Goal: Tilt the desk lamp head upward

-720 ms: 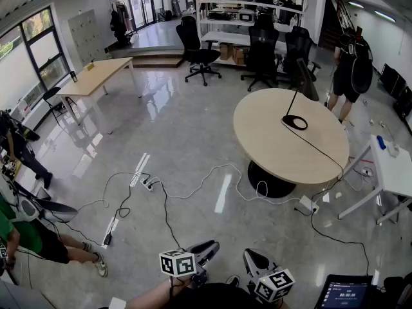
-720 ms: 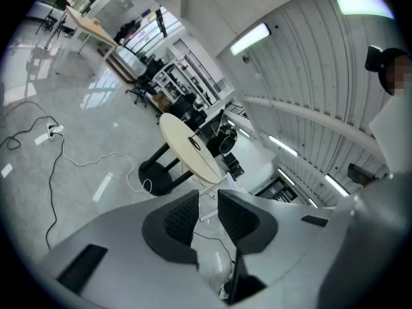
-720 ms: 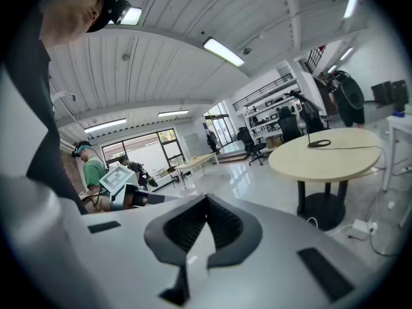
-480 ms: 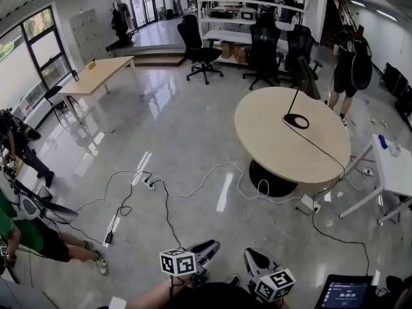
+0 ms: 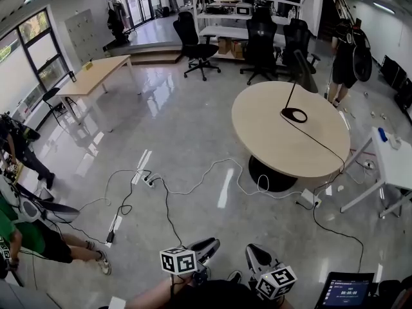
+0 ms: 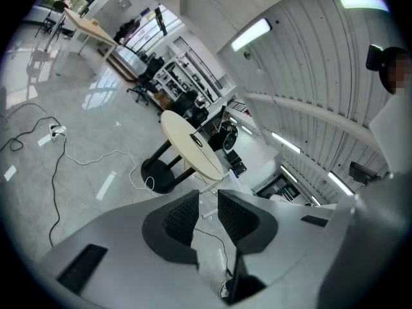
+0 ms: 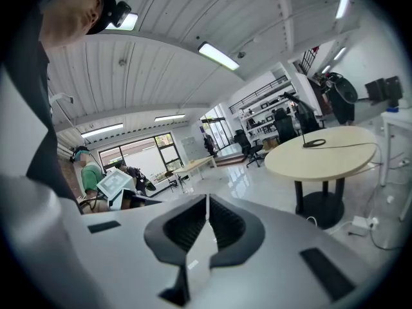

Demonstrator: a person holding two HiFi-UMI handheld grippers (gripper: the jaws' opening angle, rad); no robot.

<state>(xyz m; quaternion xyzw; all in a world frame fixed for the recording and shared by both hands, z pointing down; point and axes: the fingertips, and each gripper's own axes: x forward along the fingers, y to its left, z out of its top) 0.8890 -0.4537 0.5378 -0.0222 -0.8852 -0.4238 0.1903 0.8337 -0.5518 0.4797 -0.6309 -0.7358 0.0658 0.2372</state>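
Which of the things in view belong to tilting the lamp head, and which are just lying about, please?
For the job:
- desk lamp on the round table
- left gripper and right gripper, both shut and empty

Lying about:
- power strip
- office chair
- wooden desk
- tablet

The round table (image 5: pixel 277 140) has a pale beige top on a black pedestal. On it, the desk lamp (image 5: pixel 286 117) is black, with a black cord trailing off the table's edge. Around the table the floor (image 5: pixel 187 127) is glossy light grey, crossed by a white cable (image 5: pixel 212 170). Behind the table the office chairs (image 5: pixel 261 47) are black. Far from the table, the left gripper (image 5: pixel 205 247) and right gripper (image 5: pixel 256 257) are dark, and their cubes (image 5: pixel 177 261) carry black-and-white square markers.
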